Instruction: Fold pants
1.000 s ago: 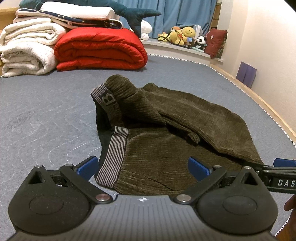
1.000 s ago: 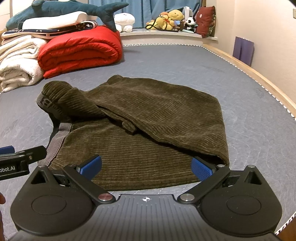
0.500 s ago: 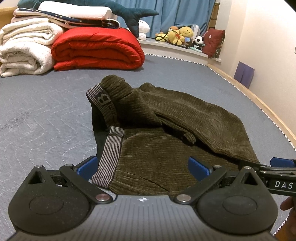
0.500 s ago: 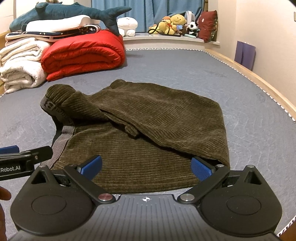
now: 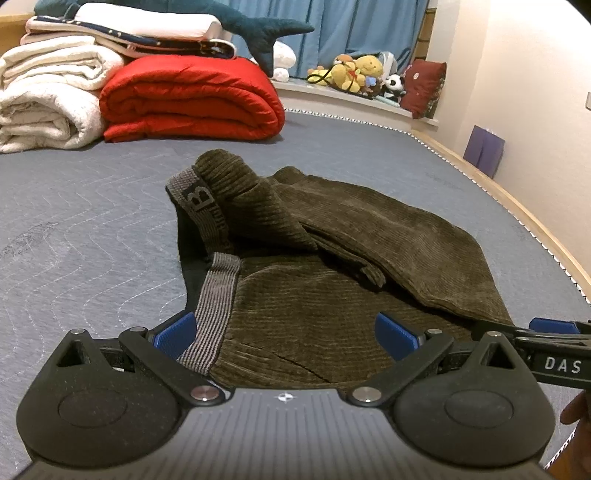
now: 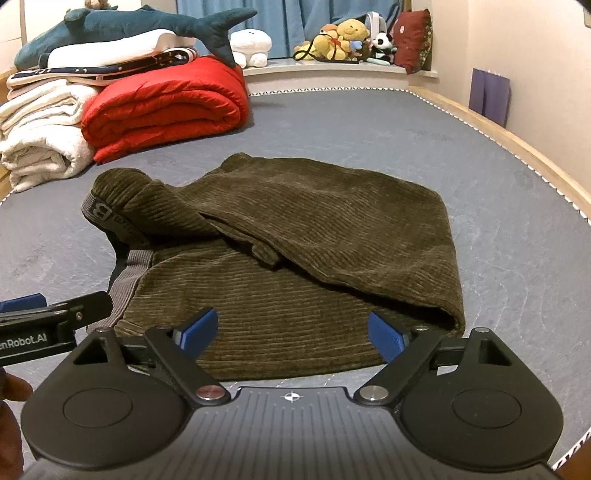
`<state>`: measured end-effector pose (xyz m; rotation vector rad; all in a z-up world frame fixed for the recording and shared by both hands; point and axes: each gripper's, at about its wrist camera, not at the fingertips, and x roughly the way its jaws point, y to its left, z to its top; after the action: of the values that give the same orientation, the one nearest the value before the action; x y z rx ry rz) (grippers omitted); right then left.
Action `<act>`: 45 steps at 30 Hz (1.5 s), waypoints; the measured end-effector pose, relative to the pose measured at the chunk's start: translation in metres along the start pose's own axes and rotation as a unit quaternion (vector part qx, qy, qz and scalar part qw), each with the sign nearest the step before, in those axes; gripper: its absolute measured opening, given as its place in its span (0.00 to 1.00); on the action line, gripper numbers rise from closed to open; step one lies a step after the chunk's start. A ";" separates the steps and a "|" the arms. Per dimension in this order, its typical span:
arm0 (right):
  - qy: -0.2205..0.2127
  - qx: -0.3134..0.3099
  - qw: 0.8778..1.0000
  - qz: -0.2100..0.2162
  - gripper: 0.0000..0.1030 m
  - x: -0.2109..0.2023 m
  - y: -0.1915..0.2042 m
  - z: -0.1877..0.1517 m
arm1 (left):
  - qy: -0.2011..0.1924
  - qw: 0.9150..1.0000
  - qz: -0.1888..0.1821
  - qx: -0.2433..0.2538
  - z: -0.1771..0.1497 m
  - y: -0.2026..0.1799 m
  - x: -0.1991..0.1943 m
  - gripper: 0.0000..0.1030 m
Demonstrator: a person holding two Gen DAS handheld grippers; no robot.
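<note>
Pants [image 6: 295, 240] unmoved on mattress, right claw [image 6: 291, 332] narrowing yet released, left claw [image 5: 284, 332] released

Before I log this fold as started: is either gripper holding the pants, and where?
Nothing is held. The left gripper and right gripper are both open at the near edge of the brown corduroy pants; the right jaws have just been closing.

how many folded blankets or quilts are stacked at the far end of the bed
3 clearly: a red quilt lying on the bed, with two white blankets stacked left of it, upper and lower. Thinner folded bedding lies on top under a plush shark; more may be hidden.
</note>
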<state>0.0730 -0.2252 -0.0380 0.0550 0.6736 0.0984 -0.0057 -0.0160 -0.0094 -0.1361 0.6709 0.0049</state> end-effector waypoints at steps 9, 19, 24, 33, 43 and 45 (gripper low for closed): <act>0.003 -0.004 1.000 -0.022 0.87 0.007 0.000 -0.001 | 0.041 0.996 -0.066 0.037 -0.007 -0.012 0.004 1.00; -0.031 -0.014 0.998 -0.054 0.94 0.010 0.002 0.002 | 0.026 0.994 -0.058 0.091 -0.002 -0.008 0.000 0.86; -0.078 -0.037 0.994 -0.064 0.98 0.004 0.010 0.008 | 0.040 0.993 -0.082 0.071 0.032 0.013 -0.001 0.65; -0.045 -0.048 0.998 -0.001 0.97 0.017 0.020 0.008 | 0.037 0.998 -0.034 0.036 0.059 0.078 0.036 0.65; 0.010 -0.065 0.997 0.044 0.39 0.044 0.041 -0.001 | 0.076 0.994 -0.072 -0.043 0.064 0.116 0.105 0.48; 0.020 -0.065 0.996 0.059 0.27 0.049 0.048 -0.003 | 0.092 0.990 -0.076 -0.069 0.060 0.128 0.121 0.47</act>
<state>0.1057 -0.1726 -0.0663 -0.0330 0.7026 0.2581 0.1199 0.1141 -0.0541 -0.3248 0.8440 -0.1093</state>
